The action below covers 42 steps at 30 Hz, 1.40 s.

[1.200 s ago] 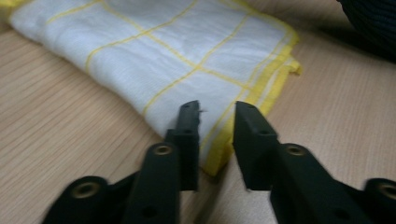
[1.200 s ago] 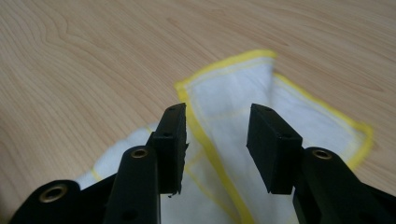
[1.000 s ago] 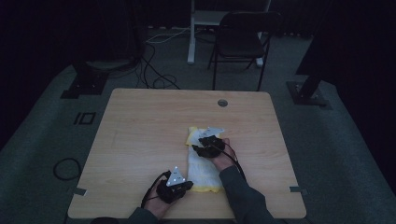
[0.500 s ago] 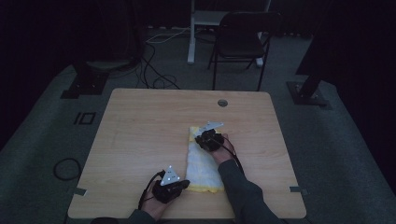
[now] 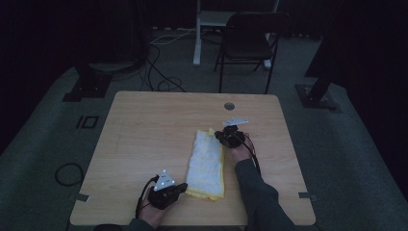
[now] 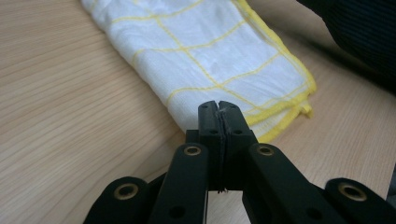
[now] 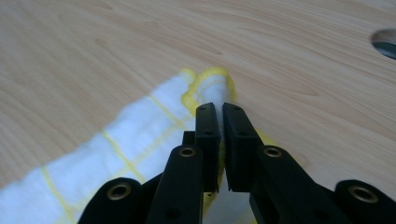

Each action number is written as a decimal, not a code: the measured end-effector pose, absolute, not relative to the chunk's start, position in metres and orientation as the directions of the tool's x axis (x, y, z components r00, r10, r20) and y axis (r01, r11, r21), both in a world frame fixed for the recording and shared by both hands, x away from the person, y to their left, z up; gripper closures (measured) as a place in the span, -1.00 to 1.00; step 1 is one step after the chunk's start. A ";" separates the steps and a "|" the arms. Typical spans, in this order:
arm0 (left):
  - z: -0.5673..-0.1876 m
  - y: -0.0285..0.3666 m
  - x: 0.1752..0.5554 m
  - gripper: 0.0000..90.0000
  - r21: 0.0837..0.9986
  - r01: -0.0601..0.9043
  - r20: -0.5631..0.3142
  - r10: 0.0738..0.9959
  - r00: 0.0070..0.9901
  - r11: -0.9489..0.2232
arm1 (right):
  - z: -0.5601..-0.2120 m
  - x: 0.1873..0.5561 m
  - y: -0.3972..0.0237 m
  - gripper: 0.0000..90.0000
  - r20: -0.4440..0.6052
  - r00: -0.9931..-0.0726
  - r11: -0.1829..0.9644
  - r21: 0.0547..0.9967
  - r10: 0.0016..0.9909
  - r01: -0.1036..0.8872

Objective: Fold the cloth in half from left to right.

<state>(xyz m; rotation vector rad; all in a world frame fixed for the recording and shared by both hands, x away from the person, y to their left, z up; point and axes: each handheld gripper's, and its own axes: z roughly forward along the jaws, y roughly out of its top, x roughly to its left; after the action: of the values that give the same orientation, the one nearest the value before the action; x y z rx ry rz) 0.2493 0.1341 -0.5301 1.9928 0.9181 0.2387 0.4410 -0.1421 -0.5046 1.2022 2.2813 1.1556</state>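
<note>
A folded white cloth [image 5: 206, 163] with yellow grid lines and a yellow hem lies lengthwise on the wooden table [image 5: 144, 134]. My left gripper [image 5: 183, 187] sits at the cloth's near left corner. In the left gripper view its jaws [image 6: 218, 106] press flat together in front of the cloth [image 6: 210, 56], and no fabric shows between them. My right gripper [image 5: 220, 136] is at the cloth's far right corner. Its jaws [image 7: 218, 109] have just been closing and now pinch a bunched, yellow-hemmed fold of the cloth [image 7: 140, 126].
A round cable hole [image 5: 229, 106] is in the table beyond the right gripper, also visible in the right gripper view [image 7: 385, 42]. A dark sleeve [image 6: 359, 32] lies right of the cloth. A black chair [image 5: 250, 43] and floor cables [image 5: 163, 82] lie beyond the table.
The right gripper moved away and to the right along the cloth, to its far corner. The left gripper slid a little left, off the cloth's near end.
</note>
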 end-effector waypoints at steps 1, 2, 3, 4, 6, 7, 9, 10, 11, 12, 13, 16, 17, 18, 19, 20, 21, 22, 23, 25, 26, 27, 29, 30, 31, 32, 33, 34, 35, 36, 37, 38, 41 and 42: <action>-0.530 0.137 0.249 1.00 0.797 0.517 -0.181 0.695 0.696 -0.311 | -0.505 0.442 -0.144 0.91 0.097 -0.592 0.311 0.776 0.800 0.548; -0.530 0.139 0.249 1.00 0.795 0.519 -0.176 0.699 0.693 -0.314 | -0.506 0.443 -0.148 0.91 0.112 -0.583 0.297 0.775 0.804 0.558; -0.530 0.141 0.249 1.00 0.795 0.526 -0.179 0.710 0.681 -0.304 | -0.507 0.444 -0.151 0.90 0.119 -0.579 0.290 0.774 0.807 0.563; -0.530 0.143 0.249 1.00 0.793 0.528 -0.179 0.713 0.678 -0.304 | -0.509 0.444 -0.154 0.90 0.129 -0.572 0.279 0.773 0.810 0.570; -0.530 0.145 0.249 1.00 0.789 0.536 -0.180 0.722 0.669 -0.300 | -0.512 0.444 -0.158 0.88 0.149 -0.559 0.258 0.771 0.815 0.582; -0.531 0.146 0.250 1.00 0.786 0.540 -0.176 0.728 0.663 -0.302 | -0.513 0.444 -0.160 0.88 0.156 -0.558 0.253 0.771 0.815 0.585; -0.532 0.146 0.250 0.99 0.782 0.545 -0.172 0.735 0.655 -0.302 | -0.516 0.443 -0.162 0.85 0.171 -0.548 0.239 0.766 0.818 0.596; -0.532 0.147 0.250 0.99 0.780 0.548 -0.171 0.740 0.651 -0.303 | -0.517 0.443 -0.164 0.82 0.172 -0.545 0.238 0.765 0.820 0.599; -0.533 0.147 0.250 0.99 0.776 0.552 -0.166 0.746 0.645 -0.305 | -0.519 0.442 -0.165 0.80 0.175 -0.539 0.231 0.765 0.824 0.602; -0.533 0.148 0.250 0.99 0.774 0.556 -0.164 0.752 0.639 -0.304 | -0.520 0.442 -0.167 0.79 0.179 -0.531 0.224 0.763 0.829 0.607; -0.533 0.149 0.251 0.99 0.771 0.559 -0.162 0.755 0.635 -0.304 | -0.520 0.443 -0.169 0.77 0.179 -0.525 0.219 0.763 0.832 0.608; -0.533 0.151 0.251 0.99 0.770 0.564 -0.157 0.768 0.621 -0.299 | -0.522 0.443 -0.178 0.74 0.194 -0.496 0.195 0.753 0.847 0.628; -0.533 0.151 0.251 0.98 0.770 0.564 -0.157 0.768 0.621 -0.299 | -0.522 0.443 -0.178 0.74 0.194 -0.496 0.195 0.753 0.847 0.628; -0.534 0.151 0.251 0.98 0.769 0.564 -0.148 0.776 0.613 -0.299 | -0.522 0.443 -0.181 0.73 0.192 -0.491 0.192 0.754 0.850 0.628; -0.534 0.151 0.251 0.98 0.769 0.564 -0.145 0.776 0.614 -0.302 | -0.521 0.443 -0.181 0.71 0.191 -0.491 0.193 0.754 0.850 0.628; -0.534 0.151 0.251 0.98 0.769 0.563 -0.141 0.778 0.612 -0.304 | -0.521 0.442 -0.182 0.70 0.189 -0.491 0.194 0.756 0.850 0.626; -0.534 0.150 0.251 0.98 0.768 0.563 -0.137 0.780 0.610 -0.305 | -0.521 0.442 -0.182 0.69 0.190 -0.492 0.193 0.756 0.850 0.625; -0.534 0.150 0.251 0.97 0.768 0.563 -0.136 0.781 0.610 -0.305 | -0.521 0.441 -0.181 0.68 0.191 -0.495 0.194 0.757 0.848 0.624; -0.534 0.151 0.251 0.97 0.769 0.563 -0.135 0.783 0.607 -0.304 | -0.522 0.441 -0.180 0.66 0.192 -0.496 0.193 0.758 0.847 0.624; -0.534 0.151 0.251 0.96 0.771 0.563 -0.136 0.785 0.604 -0.299 | -0.524 0.440 -0.178 0.60 0.186 -0.499 0.199 0.758 0.846 0.621; -0.533 0.152 0.251 0.95 0.772 0.562 -0.135 0.787 0.601 -0.297 | -0.525 0.440 -0.176 0.56 0.183 -0.497 0.200 0.758 0.848 0.621; -0.533 0.153 0.251 0.93 0.774 0.560 -0.135 0.788 0.601 -0.295 | -0.527 0.441 -0.176 0.50 0.181 -0.494 0.200 0.756 0.851 0.623; -0.531 0.154 0.252 0.89 0.784 0.551 -0.131 0.791 0.598 -0.287 | -0.530 0.443 -0.175 0.46 0.187 -0.478 0.190 0.750 0.858 0.634; -0.529 0.154 0.252 0.86 0.788 0.547 -0.129 0.792 0.597 -0.283 | -0.531 0.444 -0.175 0.44 0.189 -0.473 0.185 0.749 0.861 0.637; -0.528 0.155 0.253 0.85 0.791 0.544 -0.131 0.791 0.597 -0.279 | -0.531 0.444 -0.175 0.45 0.194 -0.462 0.175 0.746 0.865 0.642; -0.527 0.155 0.255 0.84 0.795 0.538 -0.126 0.791 0.599 -0.280 | -0.532 0.445 -0.176 0.50 0.194 -0.459 0.173 0.746 0.867 0.643; -0.526 0.155 0.256 0.82 0.799 0.533 -0.123 0.791 0.599 -0.279 | -0.532 0.446 -0.176 0.60 0.195 -0.456 0.171 0.746 0.868 0.644; -0.525 0.154 0.258 0.81 0.799 0.529 -0.118 0.789 0.603 -0.285 | -0.532 0.446 -0.176 0.72 0.192 -0.454 0.172 0.745 0.870 0.644; -0.524 0.154 0.261 0.81 0.802 0.524 -0.112 0.789 0.603 -0.287 | -0.532 0.446 -0.177 0.82 0.184 -0.452 0.175 0.745 0.873 0.643; -0.524 0.152 0.263 0.79 0.805 0.520 -0.110 0.789 0.604 -0.286 | -0.533 0.446 -0.177 0.88 0.178 -0.448 0.178 0.745 0.876 0.643; -0.523 0.151 0.265 0.78 0.807 0.514 -0.105 0.788 0.607 -0.289 | -0.533 0.446 -0.178 0.91 0.177 -0.445 0.178 0.742 0.878 0.646; -0.523 0.150 0.268 0.77 0.809 0.511 -0.101 0.789 0.607 -0.290 | -0.533 0.446 -0.178 0.93 0.175 -0.444 0.180 0.740 0.879 0.648; -0.522 0.147 0.276 0.75 0.813 0.499 -0.087 0.787 0.611 -0.298 | -0.534 0.446 -0.180 0.90 0.165 -0.437 0.184 0.736 0.884 0.651; -0.521 0.146 0.279 0.75 0.814 0.496 -0.080 0.787 0.611 -0.302 | -0.534 0.446 -0.181 0.88 0.166 -0.434 0.183 0.733 0.885 0.655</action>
<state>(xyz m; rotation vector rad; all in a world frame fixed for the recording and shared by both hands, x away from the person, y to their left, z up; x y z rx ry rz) 0.2792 0.1456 -0.5213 1.9696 1.0152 0.4249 0.4458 -0.1808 -0.5341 1.4665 2.1677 1.1046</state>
